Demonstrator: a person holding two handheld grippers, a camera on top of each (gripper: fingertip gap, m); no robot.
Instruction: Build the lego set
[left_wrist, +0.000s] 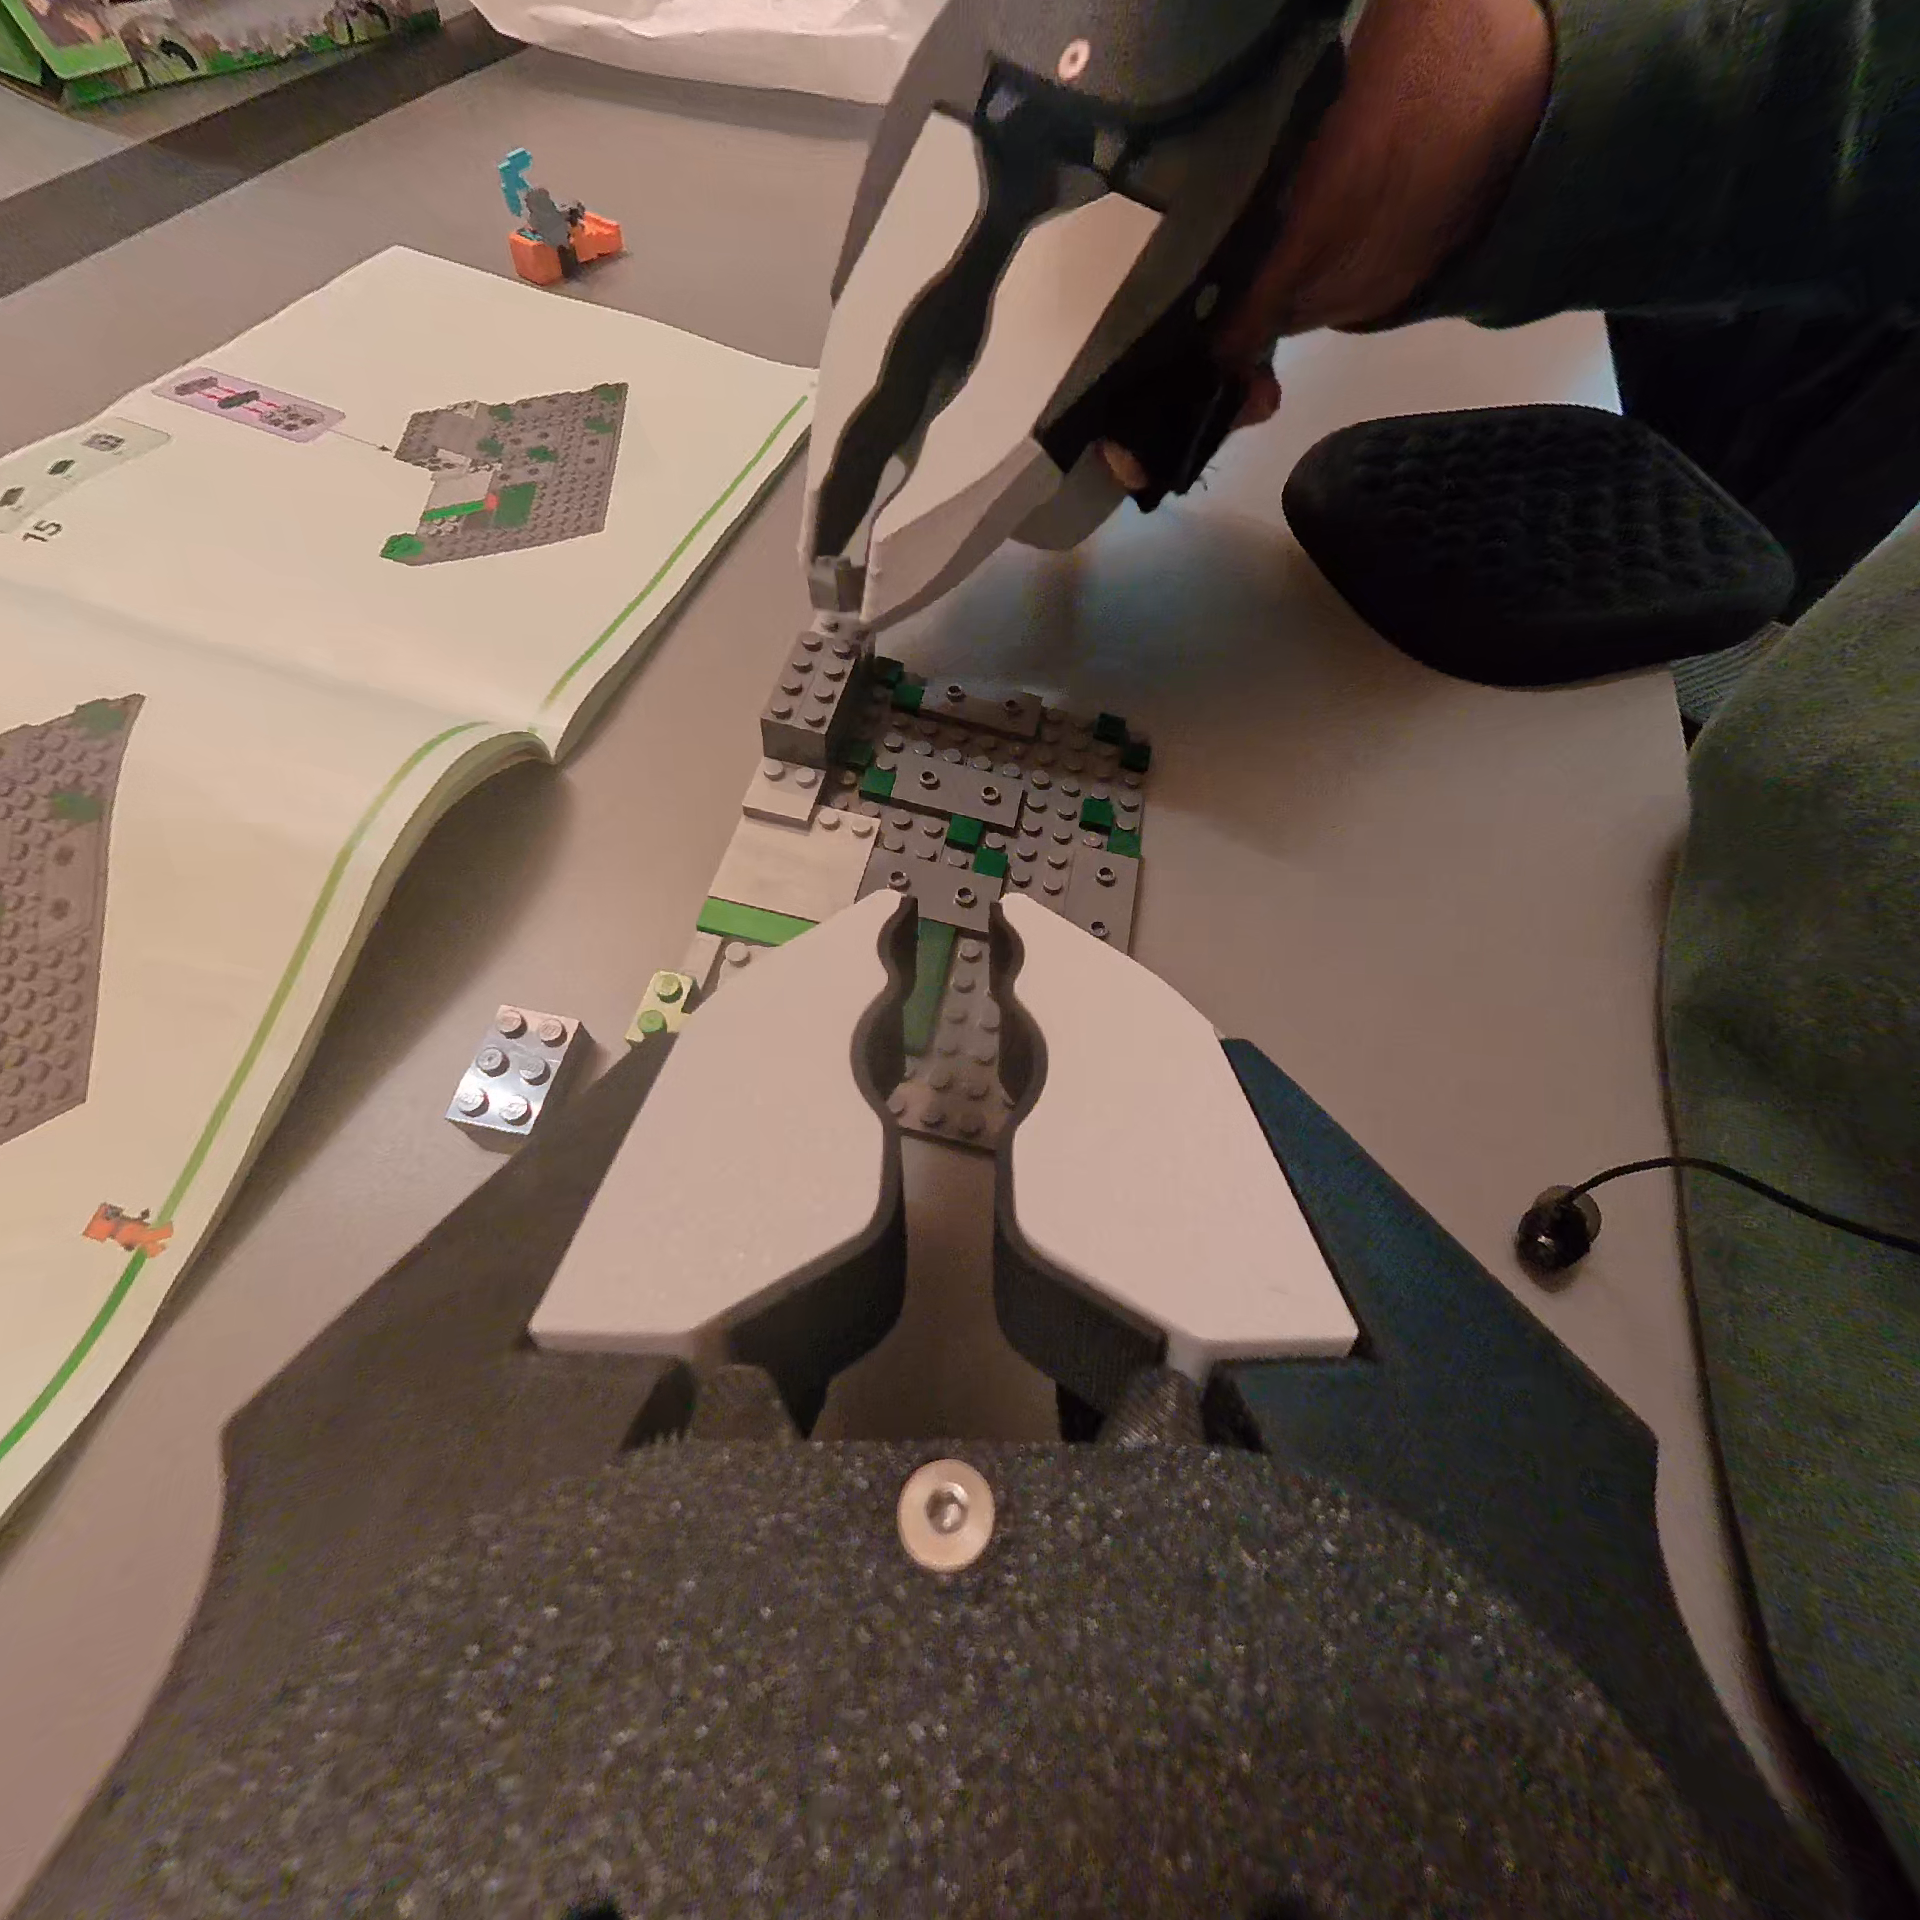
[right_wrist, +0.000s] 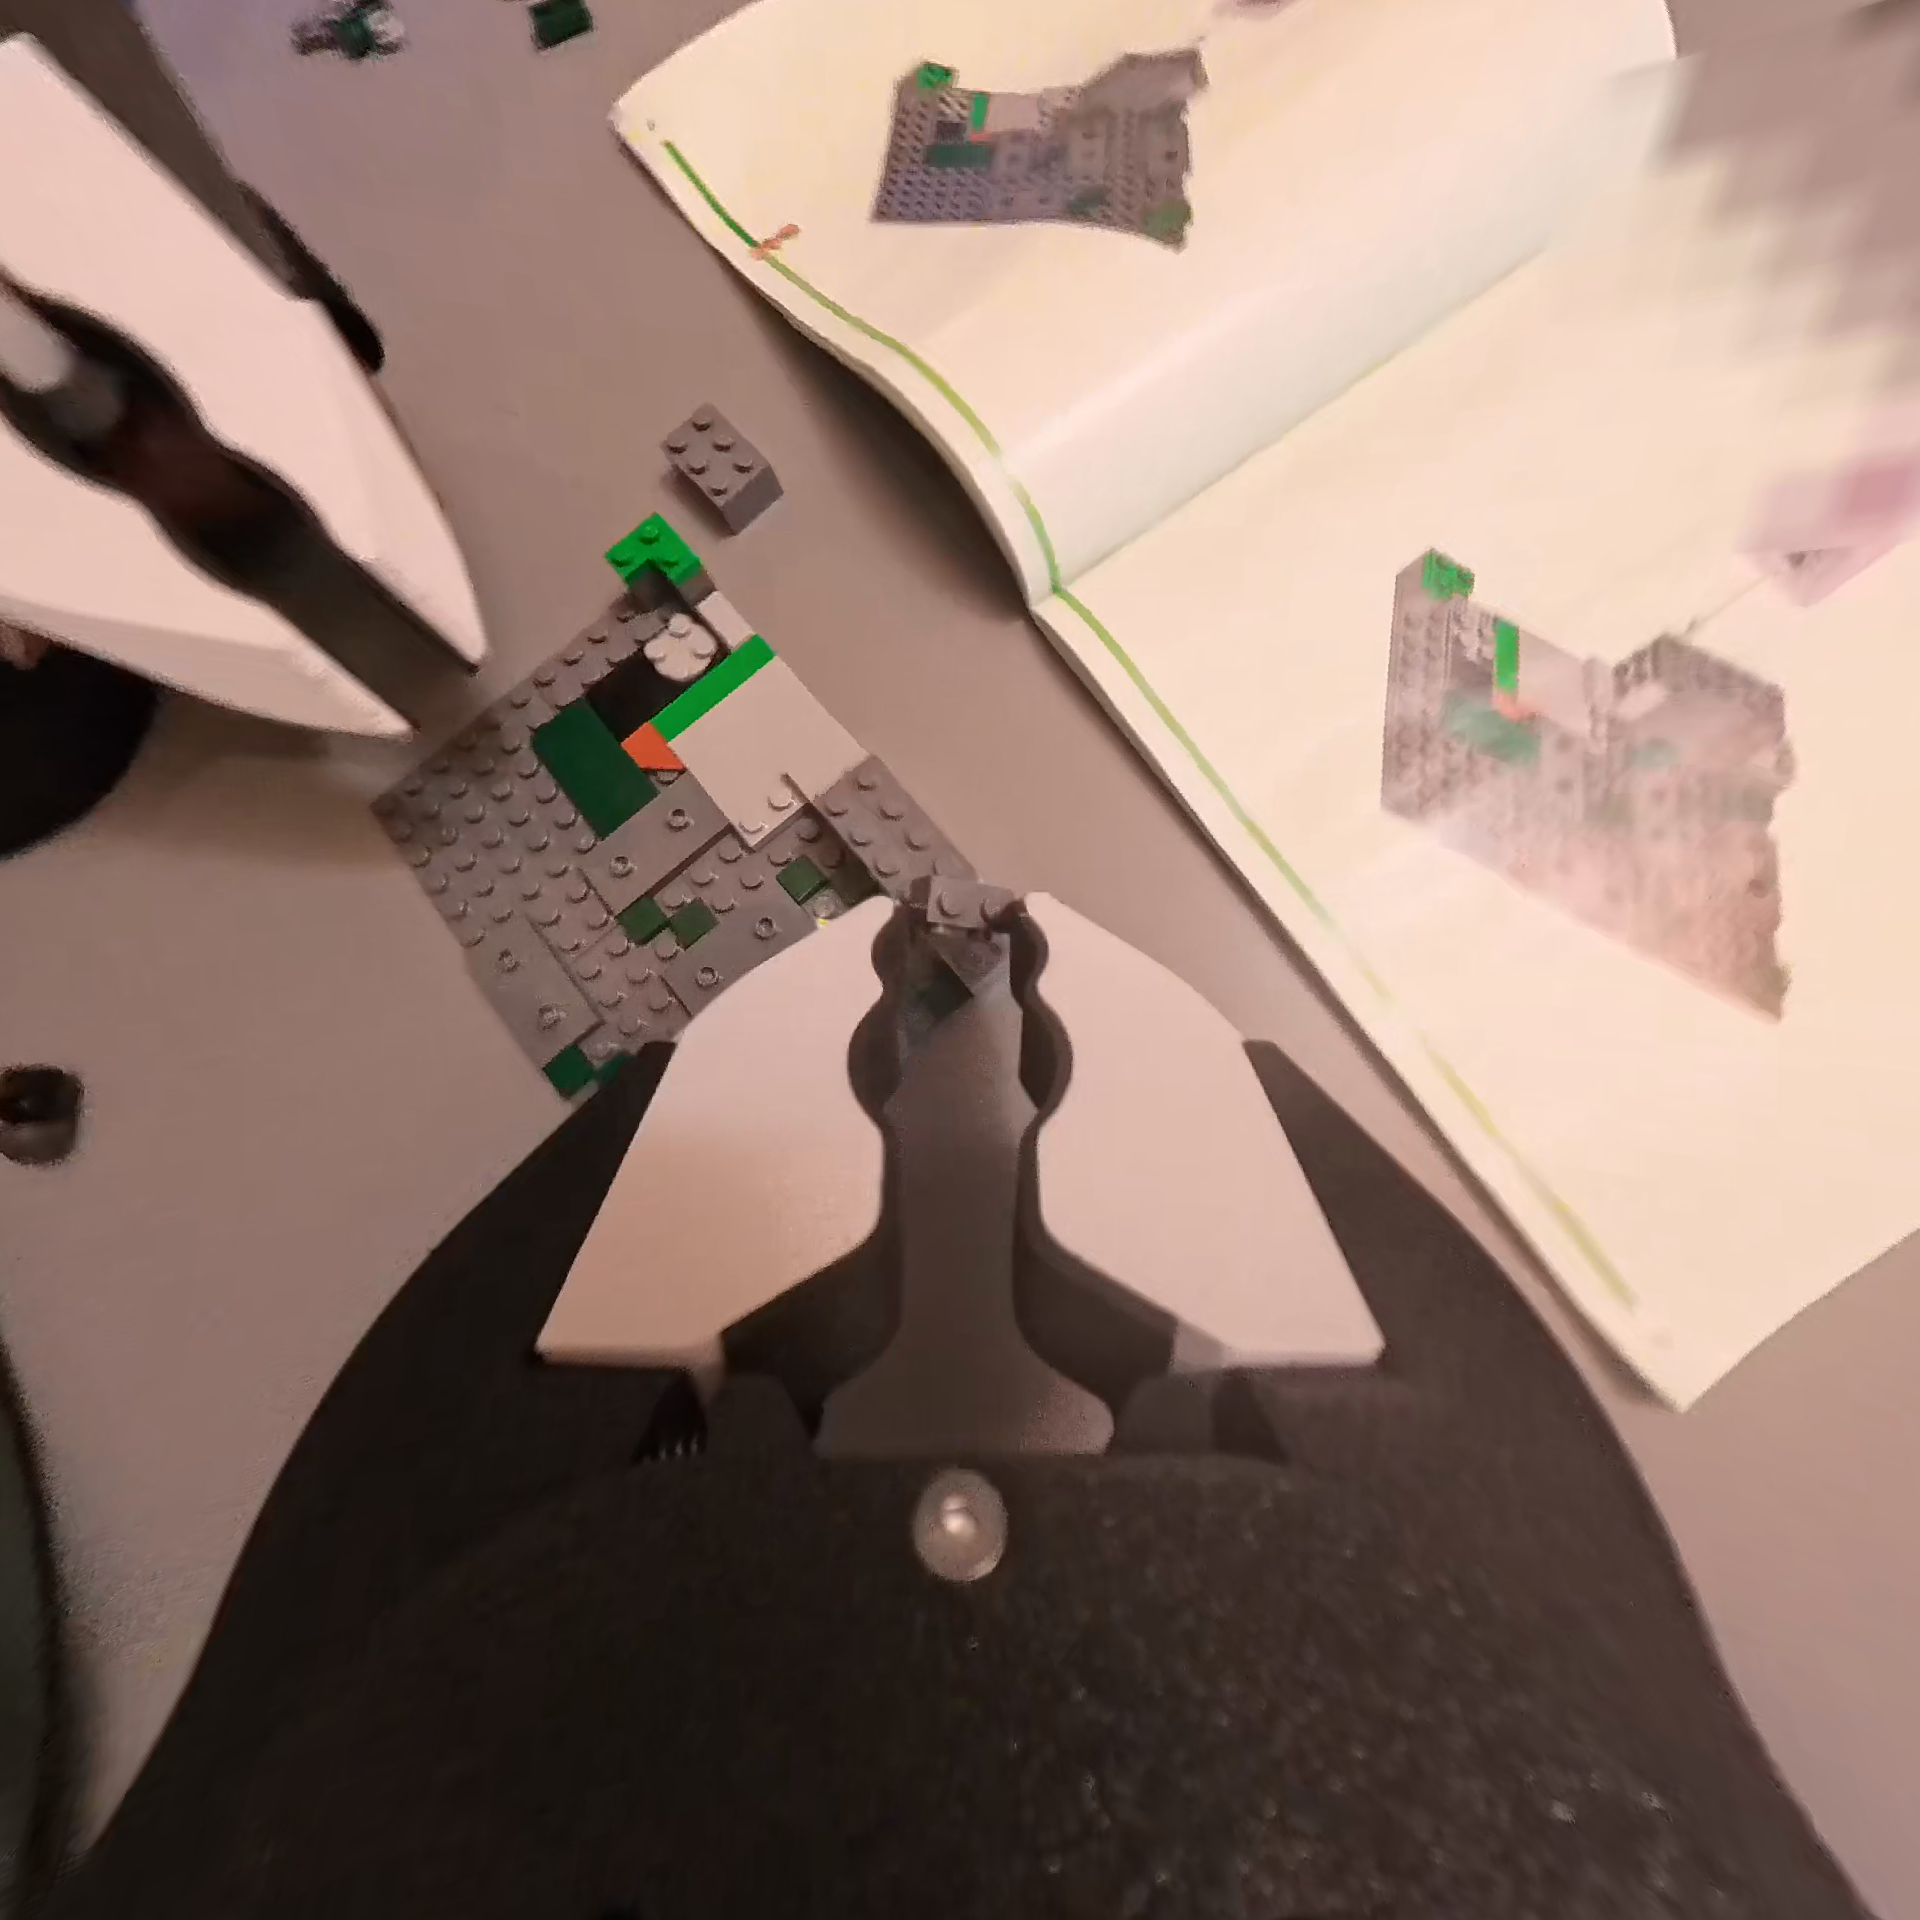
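The grey Lego build (left_wrist: 1049, 831) is a studded baseplate with dark green tiles, a light grey slab and a bright green strip; it also shows in the right wrist view (right_wrist: 488, 831). A raised grey block (left_wrist: 816, 686) stands at its far left corner. My right gripper (left_wrist: 844, 597) comes down from above, shut on a small grey brick (left_wrist: 836, 580), just over that block. In its own view the right gripper (right_wrist: 961, 909) pinches the small grey brick (right_wrist: 961, 902). My left gripper (left_wrist: 953, 906) hovers over the build's near edge, jaws slightly apart and empty; it also shows in the right wrist view (right_wrist: 442, 691).
An open instruction booklet (left_wrist: 312, 623) (right_wrist: 1351, 520) lies beside the build. A loose grey brick (left_wrist: 516, 1075) (right_wrist: 722, 468) and a small light green piece (left_wrist: 662, 1003) lie near it. An orange figure (left_wrist: 566, 234), a black armrest (left_wrist: 1538, 540) and a cabled black puck (left_wrist: 1555, 1226) are around. About 10 centimetres separates my left fingertips from my right. The small light green piece (left_wrist: 662, 1003) lies some 5 centimetres from my left tips, 10 centimetres from my right tips. Look for it in the right wrist view (right_wrist: 667, 548) too.
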